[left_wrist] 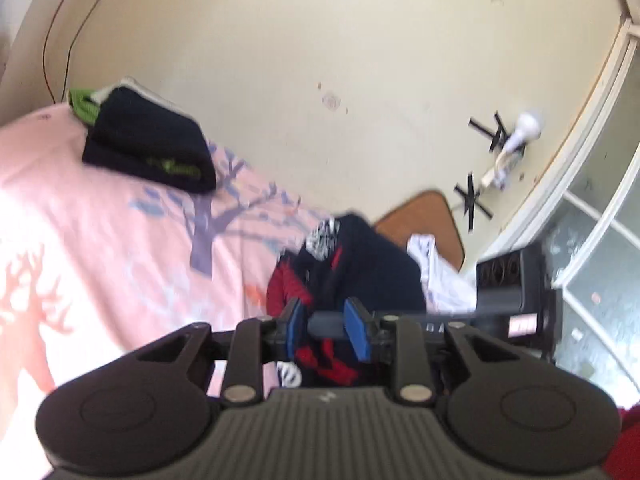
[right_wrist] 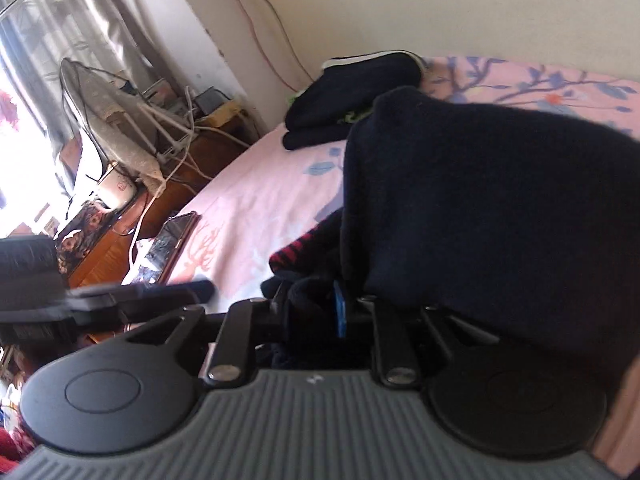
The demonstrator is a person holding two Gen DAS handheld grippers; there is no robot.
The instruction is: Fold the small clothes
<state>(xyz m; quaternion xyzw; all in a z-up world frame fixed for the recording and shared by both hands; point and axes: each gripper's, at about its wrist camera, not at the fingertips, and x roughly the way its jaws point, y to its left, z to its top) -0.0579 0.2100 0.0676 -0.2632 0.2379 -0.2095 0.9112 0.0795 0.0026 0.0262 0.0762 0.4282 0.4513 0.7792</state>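
Note:
A dark navy garment with red panels [left_wrist: 356, 264] lies bunched on the pink bedsheet [left_wrist: 100, 208]. My left gripper [left_wrist: 326, 326] hovers over its near edge, blue pads apart, nothing between them. In the right wrist view the same navy garment [right_wrist: 480, 208] hangs lifted and drapes over my right gripper [right_wrist: 320, 312], which is shut on its fabric; only one blue pad [right_wrist: 340, 316] shows. A stack of folded dark clothes [left_wrist: 148, 140] sits at the bed's far end, also in the right wrist view [right_wrist: 352, 96].
A cream wall [left_wrist: 320, 40] runs behind the bed. A wooden headboard [left_wrist: 424, 220] and white cloth [left_wrist: 440, 272] lie past the garment. A window frame [left_wrist: 592, 184] is at right. A cluttered wooden cabinet [right_wrist: 132, 200] with cables stands beside the bed.

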